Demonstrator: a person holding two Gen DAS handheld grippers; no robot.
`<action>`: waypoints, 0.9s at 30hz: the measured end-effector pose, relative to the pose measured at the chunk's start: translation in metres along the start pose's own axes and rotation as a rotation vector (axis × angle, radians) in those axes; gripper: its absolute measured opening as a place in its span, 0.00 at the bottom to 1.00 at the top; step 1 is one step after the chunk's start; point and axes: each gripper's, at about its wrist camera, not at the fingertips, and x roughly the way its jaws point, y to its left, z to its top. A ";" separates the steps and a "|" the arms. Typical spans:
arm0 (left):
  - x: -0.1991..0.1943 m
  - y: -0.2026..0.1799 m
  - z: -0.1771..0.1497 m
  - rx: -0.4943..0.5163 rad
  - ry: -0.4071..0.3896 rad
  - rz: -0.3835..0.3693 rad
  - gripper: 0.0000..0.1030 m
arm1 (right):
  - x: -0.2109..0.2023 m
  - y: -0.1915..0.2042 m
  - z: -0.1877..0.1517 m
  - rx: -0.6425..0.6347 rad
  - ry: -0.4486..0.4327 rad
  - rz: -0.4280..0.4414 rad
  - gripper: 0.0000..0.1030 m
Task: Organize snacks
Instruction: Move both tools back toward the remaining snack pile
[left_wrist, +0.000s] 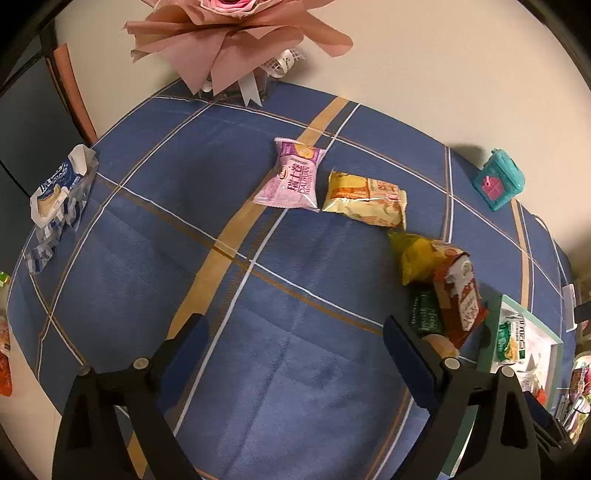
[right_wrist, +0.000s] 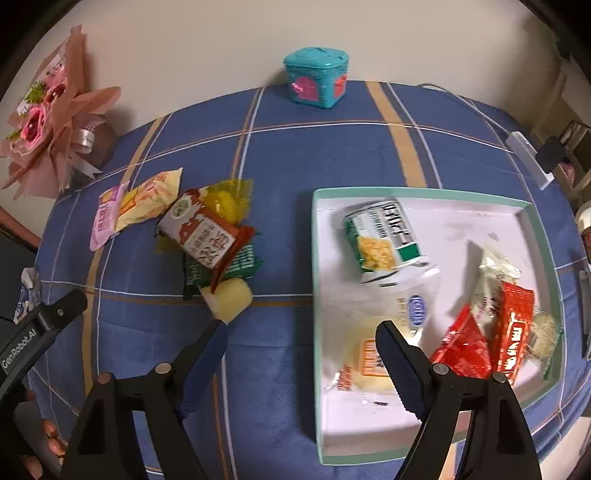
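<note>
1. Left wrist view: my left gripper (left_wrist: 293, 334) hangs spread wide over the blue plaid tablecloth (left_wrist: 147, 229), with nothing between its fingers.
2. Toward the far edge of the tabletop lie a pink snack packet (left_wrist: 291, 176) and, just beside it on the right, a pale yellow packet (left_wrist: 365, 199), their near corners almost touching.
3. Closer to the right edge a small heap sits: a yellow wrapper (left_wrist: 417, 256), a red-brown packet (left_wrist: 460, 299) lying over it, and a dark green packet (left_wrist: 424, 314) partly beneath.
4. The white tray (left_wrist: 554, 347) with a mint rim sits at the right edge, with a green-and-white bag (left_wrist: 511, 338) inside.
5. A blue-and-white wrapper (left_wrist: 59, 192) lies alone at the left edge; a pink bouquet (left_wrist: 236, 40) stands at the far edge, and a teal box (left_wrist: 498, 181) at the far right corner.
6. Right wrist view: my right gripper (right_wrist: 301, 338) is also released, its fingers apart and holding nothing; the left finger is over the cloth, the right finger over the near left part of the tray (right_wrist: 417, 192).
7. In the tray lie the green-and-white bag (right_wrist: 384, 236) toward the far left corner, a clear bag with a blue logo (right_wrist: 415, 306), an orange-labelled bun (right_wrist: 369, 362) partly behind my finger, and red packets (right_wrist: 491, 343) near the right rim.
8. Left of the tray, apart from it, sits the heap: the red-brown packet (right_wrist: 207, 236) on top, the dark green one (right_wrist: 240, 264) beneath, and a pale yellow roll (right_wrist: 231, 299) touching its near side.
9. My left gripper (right_wrist: 40, 325) shows at the left edge.
</note>
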 end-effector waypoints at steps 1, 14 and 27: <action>0.002 0.001 0.000 0.001 0.002 0.002 0.93 | 0.001 0.002 0.000 -0.004 -0.001 0.002 0.82; 0.032 0.009 0.001 -0.014 0.065 0.017 0.93 | 0.019 0.019 0.000 -0.040 0.003 0.014 0.87; 0.042 0.005 0.011 -0.032 0.054 0.000 1.00 | 0.029 0.029 0.006 -0.055 -0.004 0.019 1.00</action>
